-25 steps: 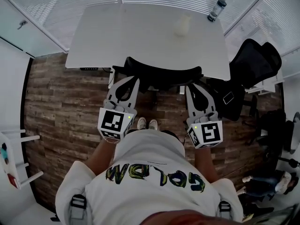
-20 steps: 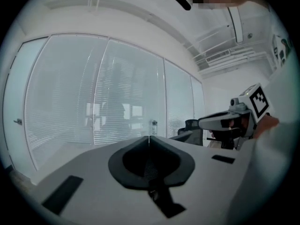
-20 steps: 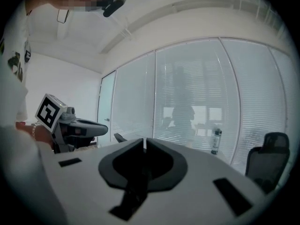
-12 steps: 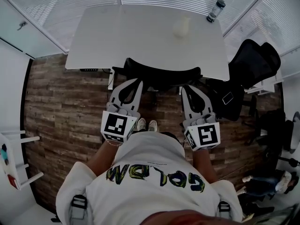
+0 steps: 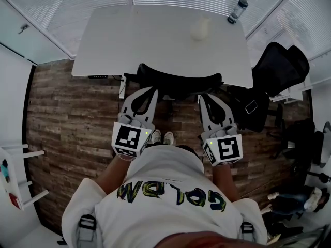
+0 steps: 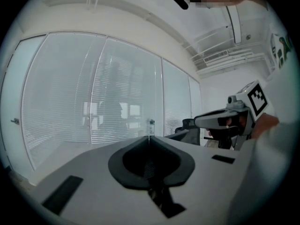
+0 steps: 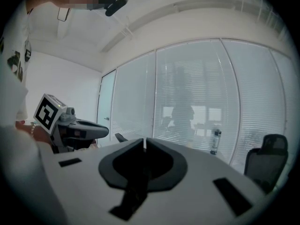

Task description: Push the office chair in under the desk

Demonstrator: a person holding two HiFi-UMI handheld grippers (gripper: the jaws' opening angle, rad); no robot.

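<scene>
Both grippers have come a little closer to each other since a second ago, the right one more clearly; the office chair (image 5: 178, 81) stays where it was.

I go from the left side; the wooden floor (image 5: 67, 107) is beside the desk (image 5: 155, 40); my left gripper (image 5: 151, 90) points at the left end of the chair's backrest. In the left gripper view its jaws are pressed together at the tips and hold nothing; from the head view I cannot tell if the tips touch the backrest or are only just beside it.

The chair's black backrest lies along the near edge of the desk, between the two grippers; the seat is hidden under the desk top.

My right gripper (image 5: 203, 97) points at the right end of the backrest; its jaws are almost together, with only a thin slit between the tips, and nothing is in it.

On the desk a small pale thing (image 5: 200, 30) stands near the middle; a bottle (image 5: 236, 12) stands at the far right corner; a second black chair (image 5: 282, 68) is to the right of the desk.
</scene>
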